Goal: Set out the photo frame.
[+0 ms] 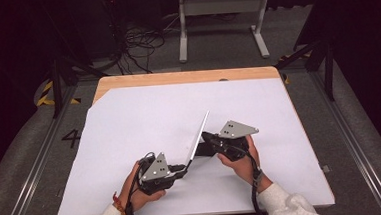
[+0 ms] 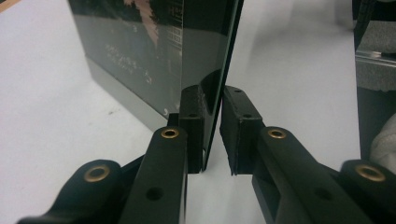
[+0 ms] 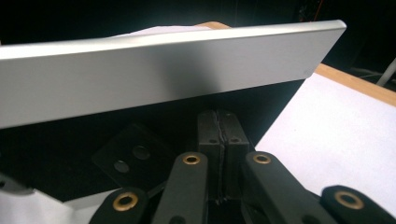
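Readable marks — one floor number, one blurred panel

A dark "4" (image 1: 71,138) stands on the grey floor (image 1: 26,162) left of the table (image 1: 186,77). In the left gripper view, the glossy dark panel (image 2: 140,51) carries rows of pale, small lettering — too blurred to read. Nothing else bears legible text.
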{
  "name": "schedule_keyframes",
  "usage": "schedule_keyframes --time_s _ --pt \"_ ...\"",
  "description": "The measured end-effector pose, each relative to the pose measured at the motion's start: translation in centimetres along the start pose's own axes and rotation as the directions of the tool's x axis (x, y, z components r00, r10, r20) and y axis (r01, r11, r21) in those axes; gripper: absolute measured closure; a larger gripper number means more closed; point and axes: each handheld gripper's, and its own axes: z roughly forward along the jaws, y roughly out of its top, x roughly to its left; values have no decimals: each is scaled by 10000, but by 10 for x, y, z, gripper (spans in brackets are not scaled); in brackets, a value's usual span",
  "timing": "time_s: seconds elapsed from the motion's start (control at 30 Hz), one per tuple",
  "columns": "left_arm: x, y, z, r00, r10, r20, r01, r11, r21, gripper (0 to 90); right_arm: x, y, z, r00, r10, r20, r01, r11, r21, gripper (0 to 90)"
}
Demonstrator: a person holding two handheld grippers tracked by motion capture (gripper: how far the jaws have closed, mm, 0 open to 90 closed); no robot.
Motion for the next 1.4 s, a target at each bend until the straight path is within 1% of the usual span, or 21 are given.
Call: schedule_keyframes --time_s 0.1,0.17,0.3,0.37,0.43,0.53,0.6,0.67,0.77,0.87,0.93,1.0,1.1,1.17,1.2,1.27,1.4 --pt "-1 1 2 10000 38 40 -38 10000 -15 771 2 0 1 10000 -36 23 36 10000 -36 900" --pt "-2 2 2 10000 56 52 -56 10000 0 770 2 0 1 9999 133 -57 -133 9999 -56 900" --pt "-3 2 3 10000 48 71 -47 10000 -15 767 1 1 1 10000 70 -24 -70 10000 -68 891" --pt "-3 3 3 9999 102 52 -102 9999 -11 766 1 1 0 10000 -8 35 8 10000 -44 882" --pt "-3 3 3 9999 147 49 -147 9999 -16 769 2 1 0 10000 14 16 -14 10000 -37 883" --pt "-4 3 2 9996 250 98 -250 9997 -3 775 5 3 -5 9999 -61 -137 59 9999 -113 884" --pt "-4 3 -1 9994 269 199 -268 9996 -25 785 8 5 -10 9995 -113 -302 109 9998 -137 891" --pt "-5 3 -2 9993 256 285 -253 9996 -94 785 10 6 -12 9992 -146 -363 143 9998 -102 894" --pt "-5 3 -2 9995 236 221 -234 9997 -73 786 13 7 -15 9980 -171 -615 170 9999 -29 891" --pt "-5 4 -1 9998 109 181 -106 9998 -168 786 16 6 -15 9974 -241 -681 246 9997 63 894" --pt "-5 4 -1 9998 107 174 -104 9998 -182 790 16 6 -15 9972 -241 -709 248 9997 89 894" --pt "-5 5 -1 9998 84 161 -79 9995 -308 793 15 7 -15 9969 -192 -765 199 9998 84 892" --pt "-6 7 1 9997 119 198 -110 9990 -425 806 13 8 -14 9972 -167 -730 173 9998 70 897" --pt "-7 9 4 9997 147 181 -139 9990 -427 805 12 7 -13 9974 -104 -719 108 9999 42 900" --pt "-7 10 5 9996 147 244 -136 9989 -442 804 12 8 -13 9976 -132 -675 137 9999 67 900" --pt "-8 11 7 9996 185 206 -176 9989 -427 808 11 7 -12 9978 -70 -656 74 9999 71 900" --pt "-8 12 9 9997 169 183 -161 9990 -429 806 10 7 -12 9981 -102 -605 106 9999 67 900"
